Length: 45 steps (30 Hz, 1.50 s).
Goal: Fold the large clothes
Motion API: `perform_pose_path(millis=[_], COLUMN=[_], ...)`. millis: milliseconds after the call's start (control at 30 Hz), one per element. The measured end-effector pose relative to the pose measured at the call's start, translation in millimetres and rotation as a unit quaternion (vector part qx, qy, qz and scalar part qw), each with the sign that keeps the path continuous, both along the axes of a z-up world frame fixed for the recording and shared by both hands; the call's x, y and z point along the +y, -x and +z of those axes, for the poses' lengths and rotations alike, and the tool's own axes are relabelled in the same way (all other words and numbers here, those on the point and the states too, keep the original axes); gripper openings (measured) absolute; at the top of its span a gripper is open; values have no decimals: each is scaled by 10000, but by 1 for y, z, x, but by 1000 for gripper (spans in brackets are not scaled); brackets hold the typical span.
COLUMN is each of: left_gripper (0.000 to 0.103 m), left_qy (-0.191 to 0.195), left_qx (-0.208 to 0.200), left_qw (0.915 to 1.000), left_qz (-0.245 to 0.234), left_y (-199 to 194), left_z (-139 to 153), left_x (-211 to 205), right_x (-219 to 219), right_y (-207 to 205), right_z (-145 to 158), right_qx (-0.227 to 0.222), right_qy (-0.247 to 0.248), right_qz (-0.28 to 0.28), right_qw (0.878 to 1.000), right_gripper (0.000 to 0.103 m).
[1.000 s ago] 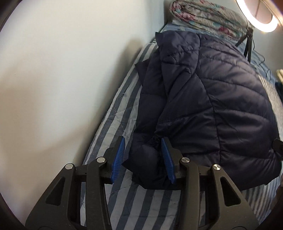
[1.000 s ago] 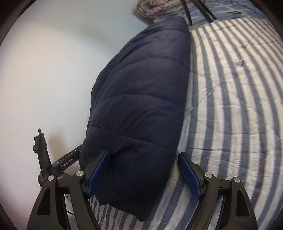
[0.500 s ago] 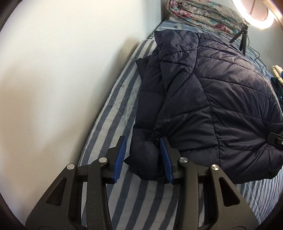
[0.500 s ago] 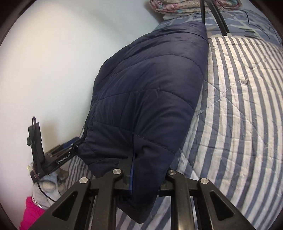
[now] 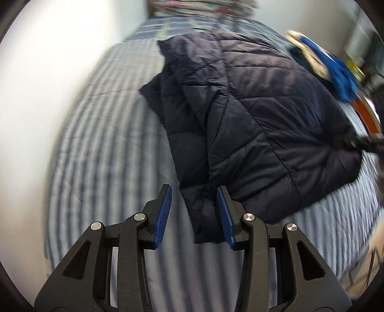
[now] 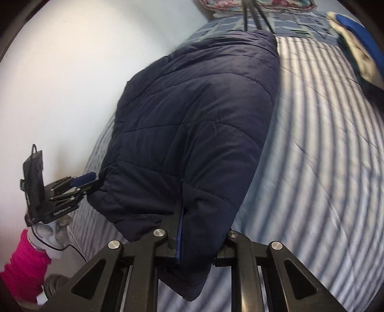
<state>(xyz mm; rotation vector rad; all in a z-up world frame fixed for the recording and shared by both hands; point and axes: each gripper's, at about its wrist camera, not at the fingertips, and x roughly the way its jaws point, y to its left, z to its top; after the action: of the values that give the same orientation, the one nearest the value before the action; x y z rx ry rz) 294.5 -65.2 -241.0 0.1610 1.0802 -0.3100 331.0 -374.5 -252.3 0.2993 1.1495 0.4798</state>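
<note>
Right fingers pinch jacket hem, left fingers spread.

My right gripper (image 6: 192, 230) is clamped on the near corner of the navy quilted jacket (image 6: 192, 124); my left gripper (image 5: 193, 214) is apart, a lower jacket (image 5: 252, 124) flap between its fingers (image 5: 163, 213), not squeezed. Jacket lies folded on the striped bed (image 5: 100, 148), toward its wall-side edge. Floral bedding (image 6: 256, 6) at the bed's far end, clothes pile (image 6: 357, 45) at far right corner.

A dark navy quilted puffer jacket (image 5: 259, 115) is lying on the blue-and-white striped quilted bedspread (image 5: 100, 144), a folded floral blanket (image 6: 259, 4) sitting beyond the jacket.
</note>
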Motion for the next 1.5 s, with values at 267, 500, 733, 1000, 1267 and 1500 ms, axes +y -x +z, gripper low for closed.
perform_pose_path(millis=[267, 500, 733, 1000, 1267, 1500], left_gripper=[40, 40, 40, 46, 73, 78], left_qy=[363, 313, 290, 380, 1556, 3442], left_qx=[-494, -1026, -768, -292, 62, 1029], left_qw=[9973, 9942, 9949, 9955, 9814, 9175], left_qz=[-409, -22, 593, 813, 1118, 1704], left_y=[32, -44, -117, -128, -113, -119], left_z=[66, 81, 21, -35, 0, -22], left_x=[-6, -20, -29, -14, 31, 95], right_x=[-41, -25, 0, 28, 8, -63], right_y=[52, 12, -66, -82, -68, -35], right_z=[32, 89, 60, -2, 26, 32], right_qx=[-598, -1821, -1839, -1303, -1478, -1415], right_qy=[777, 1066, 1129, 1523, 1298, 288], right_qz=[-145, -706, -870, -382, -314, -811], right_qw=[9951, 9749, 9725, 9790, 9800, 9862], right_gripper=[37, 45, 45, 46, 62, 81])
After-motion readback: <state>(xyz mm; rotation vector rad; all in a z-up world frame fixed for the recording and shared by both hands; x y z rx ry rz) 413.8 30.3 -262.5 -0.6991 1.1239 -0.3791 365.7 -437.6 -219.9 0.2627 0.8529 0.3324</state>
